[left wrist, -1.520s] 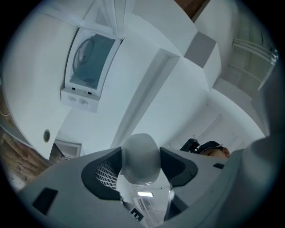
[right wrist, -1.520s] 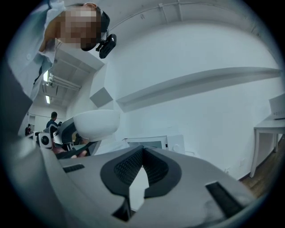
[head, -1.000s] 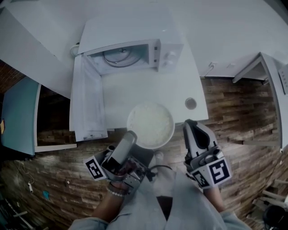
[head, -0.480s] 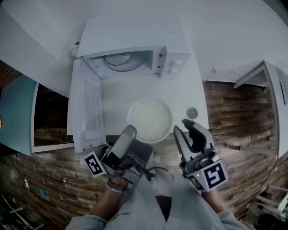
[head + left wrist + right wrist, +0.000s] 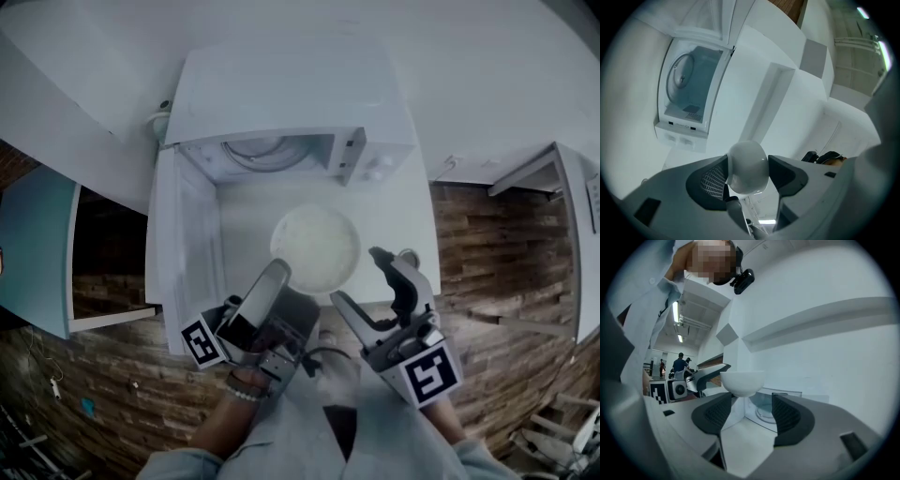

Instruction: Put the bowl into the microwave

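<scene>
White tabletop point(image 5: 398, 211) over a wood-plank floor point(image 5: 497, 234) in the head view. The microwave point(image 5: 291, 89) sits at the far end, its door point(image 5: 183, 248) swung wide on the left. Just in front of the microwave's open mouth is the bowl point(image 5: 315, 248), and the left gripper point(image 5: 277, 274) has it by the near rim. The right gripper point(image 5: 356, 277) sits just beside the bowl, on the side away from the door. Its jaws are spread wide, having just been opening, with nothing in them.

Over to the left gripper view: both pads press on the bowl's wall and the bowl fills the gap. The microwave's cavity and glass turntable point(image 5: 680, 80) lie ahead, past the bowl.

Right gripper view now: jaws well apart, only air between them. Beyond them the bowl appears to hang clear of the table, level, in front of the microwave's cavity.

My read is a smooth, glossy, rigid bowl. It's probably breakable and slick under a one-sided rim pinch, so it could tip. Best to grip deep over the rim wall, and the opposite rim is free for a second hold.
</scene>
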Demonstrator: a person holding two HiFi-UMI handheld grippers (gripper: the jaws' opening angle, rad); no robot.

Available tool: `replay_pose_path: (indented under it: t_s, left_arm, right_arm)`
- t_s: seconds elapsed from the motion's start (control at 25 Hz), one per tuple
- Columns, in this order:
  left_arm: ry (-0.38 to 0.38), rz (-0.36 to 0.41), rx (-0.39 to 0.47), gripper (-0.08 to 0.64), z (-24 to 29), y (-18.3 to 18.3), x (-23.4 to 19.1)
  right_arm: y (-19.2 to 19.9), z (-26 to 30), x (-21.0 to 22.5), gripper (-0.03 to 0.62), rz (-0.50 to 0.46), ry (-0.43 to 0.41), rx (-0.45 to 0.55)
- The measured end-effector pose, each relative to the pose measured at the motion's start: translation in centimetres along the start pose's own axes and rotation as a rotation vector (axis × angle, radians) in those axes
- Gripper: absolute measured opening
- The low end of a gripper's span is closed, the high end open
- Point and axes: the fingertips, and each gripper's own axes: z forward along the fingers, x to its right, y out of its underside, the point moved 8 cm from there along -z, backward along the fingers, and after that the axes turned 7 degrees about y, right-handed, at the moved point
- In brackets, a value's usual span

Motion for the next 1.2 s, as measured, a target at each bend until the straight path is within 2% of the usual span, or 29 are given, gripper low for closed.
replay_pose_path:
  t_s: [0.2, 0.32, 0.6, 0.88, 1.2]
  left_arm:
    - [0.008, -0.006, -0.001, 0.268, 0.9, -1.8, -0.6]
    - [0.003, 0.003, -0.016, 0.267, 1.2, -2.8, -1.1]
    - [-0.017, -0.007, -0.011, 0.267, 1.1, -4.1, -2.6]
    - [-0.038, 0.026, 0.032, 0.267, 0.5, -5.5, -3.6]
    - [-0.038, 0.071, 0.124, 0.267, 0.8, -6.8, -4.9]
  right_arm:
    - [-0.5, 2.7, -0.1, 0.278, 0.003, -0.019, -0.001]
    - [-0.6, 4.1, -0.3, 0.304, 0.013, -0.048, -0.002]
    - [0.2, 6.2, -0.2, 0.307, 0.028, -0.067, -0.015]
    - [1.1, 8.4, 0.7, 0.307, 0.026, -0.145, -0.039]
    - [1.7, 11.0, 2.1, 0.307, 0.016, -0.236, -0.084]
